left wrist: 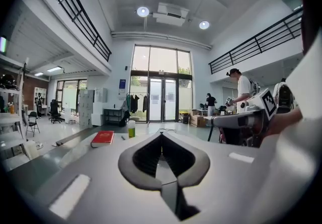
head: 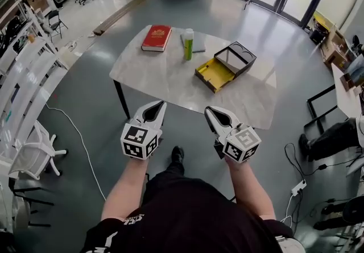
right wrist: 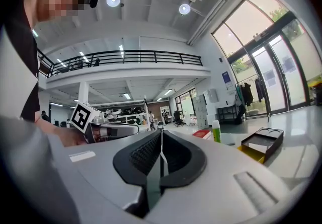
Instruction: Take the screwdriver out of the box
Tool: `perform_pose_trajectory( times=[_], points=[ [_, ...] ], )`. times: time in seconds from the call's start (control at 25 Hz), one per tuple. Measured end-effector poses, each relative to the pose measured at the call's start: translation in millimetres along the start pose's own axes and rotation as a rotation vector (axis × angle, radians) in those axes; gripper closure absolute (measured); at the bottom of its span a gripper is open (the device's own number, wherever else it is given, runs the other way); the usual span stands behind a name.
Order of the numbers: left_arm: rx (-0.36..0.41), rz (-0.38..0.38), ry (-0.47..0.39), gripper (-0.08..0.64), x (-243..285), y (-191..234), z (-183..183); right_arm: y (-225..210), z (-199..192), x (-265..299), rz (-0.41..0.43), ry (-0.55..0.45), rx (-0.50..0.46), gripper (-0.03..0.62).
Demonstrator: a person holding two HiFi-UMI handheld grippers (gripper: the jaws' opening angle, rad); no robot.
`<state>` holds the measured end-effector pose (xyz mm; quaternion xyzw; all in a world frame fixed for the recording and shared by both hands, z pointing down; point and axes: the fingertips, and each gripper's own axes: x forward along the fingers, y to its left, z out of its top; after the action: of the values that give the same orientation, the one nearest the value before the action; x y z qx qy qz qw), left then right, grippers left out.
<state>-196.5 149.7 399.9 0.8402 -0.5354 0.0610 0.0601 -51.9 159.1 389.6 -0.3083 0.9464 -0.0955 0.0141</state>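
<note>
Grey-floored office: the desk (head: 153, 73) sat mid-frame, open box (head: 216, 74) on its right side; couldn't spot the screwdriver inside. Left hand-held gripper (head: 161, 104) and right hand-held gripper (head: 208, 110) hung below it, both clamped shut, empty.

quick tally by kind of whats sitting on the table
red book: 1
green bottle: 1
grey flat pad: 1
open black and yellow box: 1
total: 4
</note>
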Motion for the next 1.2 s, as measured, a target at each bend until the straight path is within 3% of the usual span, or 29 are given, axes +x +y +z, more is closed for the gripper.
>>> perform_pose_trajectory(
  times=[0.6, 1.2],
  points=[
    [0.05, -0.209, 0.008, 0.543, 166, 10, 22, -130, 18, 46, -0.13, 0.004, 0.024, 0.514],
    [0.049, -0.324, 0.077, 0.482, 285, 40, 10, -222, 26, 100, -0.211, 0.036, 0.044, 0.487]
  ],
)
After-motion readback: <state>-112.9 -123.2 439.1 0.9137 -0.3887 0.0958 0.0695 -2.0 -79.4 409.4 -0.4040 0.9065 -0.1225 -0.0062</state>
